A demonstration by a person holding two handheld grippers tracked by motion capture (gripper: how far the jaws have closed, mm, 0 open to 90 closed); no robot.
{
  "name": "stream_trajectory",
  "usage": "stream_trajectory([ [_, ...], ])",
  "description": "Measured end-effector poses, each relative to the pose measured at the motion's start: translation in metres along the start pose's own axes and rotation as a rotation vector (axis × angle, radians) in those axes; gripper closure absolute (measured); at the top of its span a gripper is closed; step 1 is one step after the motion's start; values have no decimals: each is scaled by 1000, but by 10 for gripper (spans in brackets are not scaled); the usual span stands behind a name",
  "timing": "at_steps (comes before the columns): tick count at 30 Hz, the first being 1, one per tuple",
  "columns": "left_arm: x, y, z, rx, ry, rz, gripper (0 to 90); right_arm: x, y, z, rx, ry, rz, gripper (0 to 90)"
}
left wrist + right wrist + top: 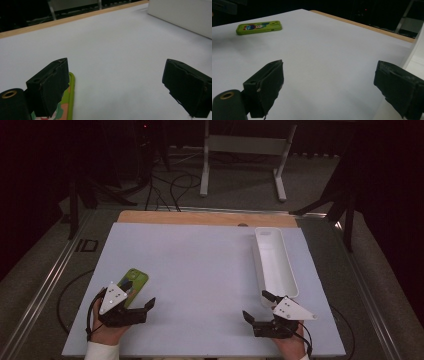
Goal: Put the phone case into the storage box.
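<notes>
Green phone (134,281) lies flat at near left, just beside the left gripper (148,305), jaws spread and empty; right gripper (247,317) spread too. Best approach: straddle its long edges squarely.

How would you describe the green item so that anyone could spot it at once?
On the white table, look to the near left, beside the left hand-held gripper. The phone case lies flat there, the one bright lime-green thing, unlike the long white tray at the right.

Beside your left claw (137,307) lies a lime-green phone case (135,281) with an orange, teal and white pattern; near your right claw (255,307), a plain white tray (290,275).
</notes>
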State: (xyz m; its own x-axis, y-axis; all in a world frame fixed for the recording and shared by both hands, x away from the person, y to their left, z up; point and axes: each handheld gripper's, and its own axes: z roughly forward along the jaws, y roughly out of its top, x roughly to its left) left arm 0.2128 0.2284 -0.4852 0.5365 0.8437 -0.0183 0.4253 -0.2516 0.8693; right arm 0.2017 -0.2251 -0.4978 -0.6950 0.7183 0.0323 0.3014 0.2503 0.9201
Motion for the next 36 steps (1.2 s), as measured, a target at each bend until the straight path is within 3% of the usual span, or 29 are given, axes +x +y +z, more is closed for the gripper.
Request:
stream_trajectory([
  [9,6,-2,-8,-21,12,13,4,-3,2,4,-3,1,-6,92],
  [20,16,-6,-19,-34,16,-26,3,-17,8,5,-36,-11,21,93],
  [24,22,-7,-23,-31,20,-40,3,-16,5,5,-37,-16,36,93],
  [36,32,-8,-29,-7,63,-50,2,-12,3,8,-25,-17,18,93],
])
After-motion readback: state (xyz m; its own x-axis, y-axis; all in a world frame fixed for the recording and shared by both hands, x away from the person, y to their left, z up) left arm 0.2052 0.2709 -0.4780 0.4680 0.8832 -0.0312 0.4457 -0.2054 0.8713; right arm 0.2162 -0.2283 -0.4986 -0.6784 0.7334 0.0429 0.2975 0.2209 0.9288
